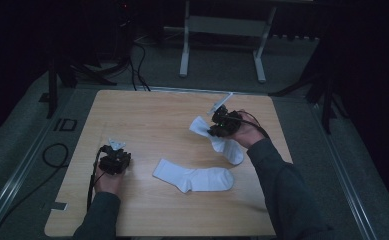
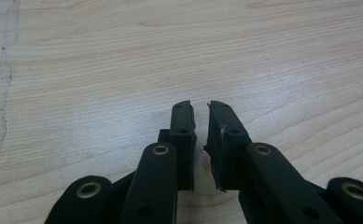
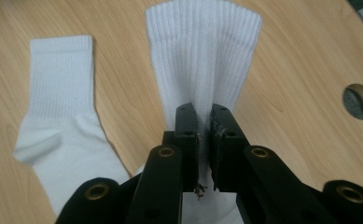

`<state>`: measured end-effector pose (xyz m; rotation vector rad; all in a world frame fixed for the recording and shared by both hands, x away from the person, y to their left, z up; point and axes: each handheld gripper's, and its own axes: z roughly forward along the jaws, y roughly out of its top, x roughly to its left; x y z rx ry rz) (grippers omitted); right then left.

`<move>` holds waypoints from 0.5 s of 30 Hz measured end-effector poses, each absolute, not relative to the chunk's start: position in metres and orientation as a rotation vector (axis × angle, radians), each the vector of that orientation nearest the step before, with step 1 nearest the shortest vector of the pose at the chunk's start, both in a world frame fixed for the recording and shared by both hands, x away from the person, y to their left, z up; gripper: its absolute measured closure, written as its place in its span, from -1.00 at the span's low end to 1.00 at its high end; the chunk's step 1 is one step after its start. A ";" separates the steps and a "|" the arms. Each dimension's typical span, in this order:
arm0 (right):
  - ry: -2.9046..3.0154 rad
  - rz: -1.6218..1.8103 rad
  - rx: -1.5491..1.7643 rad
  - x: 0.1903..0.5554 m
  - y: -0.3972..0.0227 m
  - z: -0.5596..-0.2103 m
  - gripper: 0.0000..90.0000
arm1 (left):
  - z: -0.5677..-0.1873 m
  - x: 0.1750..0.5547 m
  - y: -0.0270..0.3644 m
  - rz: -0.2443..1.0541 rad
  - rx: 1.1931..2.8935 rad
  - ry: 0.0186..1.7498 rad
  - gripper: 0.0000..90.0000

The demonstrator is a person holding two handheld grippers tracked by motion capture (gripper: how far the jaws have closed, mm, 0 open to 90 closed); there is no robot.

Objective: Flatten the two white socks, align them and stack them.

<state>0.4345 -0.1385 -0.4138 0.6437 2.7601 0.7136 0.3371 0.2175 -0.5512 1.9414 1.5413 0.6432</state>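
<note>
Socks: one lifted, one lying flat, pairing not yet done.

Right hand-held gripper (image 3: 201, 140) is clamped on a white sock (image 3: 202, 60) by its ribbed leg, raised off the tabletop (image 1: 147, 115); the second sock (image 1: 194, 178) lies flat just below and to its left. Left hand-held gripper (image 2: 200, 140) rests nearly closed and empty, well apart from both. Bringing the socks together looks still ahead.

R gripper (image 1: 216, 126) pinching sock (image 1: 228, 148), 2nd sock (image 1: 194, 178) flat

text: "ID" showing | on: grey floor strip (image 1: 42, 131) beside the table's (image 1: 147, 107) left edge | frame: left-centre, high view | nothing else reading legibly
</note>
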 end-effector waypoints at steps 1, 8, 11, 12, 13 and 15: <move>2.758 0.719 0.639 0.433 -0.140 -0.411 0.83 | -0.551 0.337 0.217 0.642 1.940 1.542 0.78; 2.740 0.759 0.613 0.422 -0.147 -0.393 0.83 | -0.552 0.337 0.217 0.640 1.947 1.544 0.79; 2.742 0.779 0.600 0.418 -0.147 -0.388 0.83 | -0.552 0.337 0.217 0.640 1.949 1.544 0.79; 2.743 0.778 0.595 0.416 -0.147 -0.387 0.83 | -0.552 0.337 0.217 0.639 1.949 1.544 0.79; 2.742 0.781 0.582 0.415 -0.146 -0.386 0.83 | -0.552 0.337 0.217 0.640 1.948 1.543 0.79; 2.745 0.779 0.569 0.410 -0.144 -0.383 0.83 | -0.552 0.337 0.217 0.639 1.949 1.544 0.79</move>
